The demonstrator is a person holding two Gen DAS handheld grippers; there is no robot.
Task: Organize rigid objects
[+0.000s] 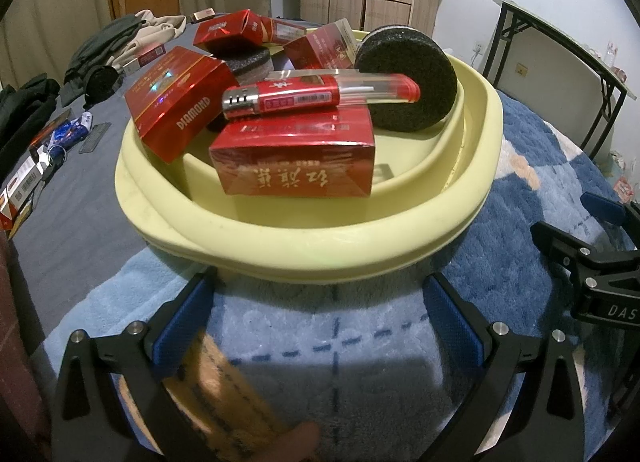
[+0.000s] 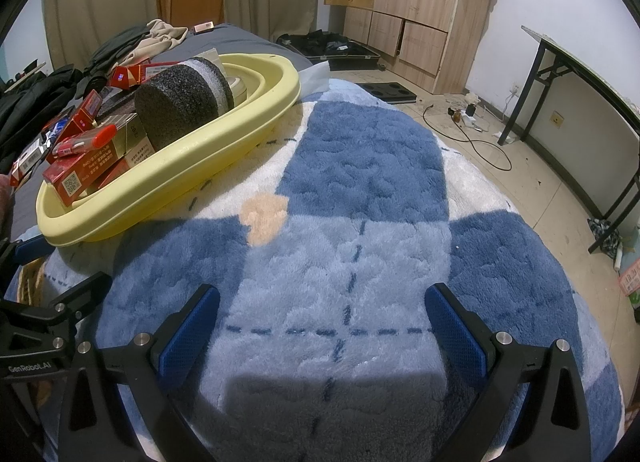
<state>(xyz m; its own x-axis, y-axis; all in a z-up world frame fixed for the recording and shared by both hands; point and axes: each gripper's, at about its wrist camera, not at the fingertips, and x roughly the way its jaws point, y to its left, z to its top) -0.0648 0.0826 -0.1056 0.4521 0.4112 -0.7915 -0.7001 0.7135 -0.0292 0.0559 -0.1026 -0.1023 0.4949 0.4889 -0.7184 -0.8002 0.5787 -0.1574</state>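
Nearest, the left gripper (image 1: 320, 310) hangs with its blue-padded jaws spread wide and nothing between them, over a fluffy blanket (image 1: 340, 342) of pale and dark blue squares with dashed stitching; its fingertips sit just short of the rim of a pale yellow basin (image 1: 280, 246). The right gripper (image 2: 322, 322) is likewise spread wide and empty above the same plush blanket, with the basin well off to its left. Inside the smooth, oval plastic basin lies a glossy red cigarette box (image 1: 294, 166) printed with gold characters, and a red lighter (image 1: 320, 94) with a clear end and a metal cap rests across its top. A tilted red box marked DIAMOND (image 1: 176, 102) leans to the left, and a coarse black round sponge (image 1: 408, 80) stands on edge against the far wall. Further red boxes (image 1: 240, 28) crowd the back.
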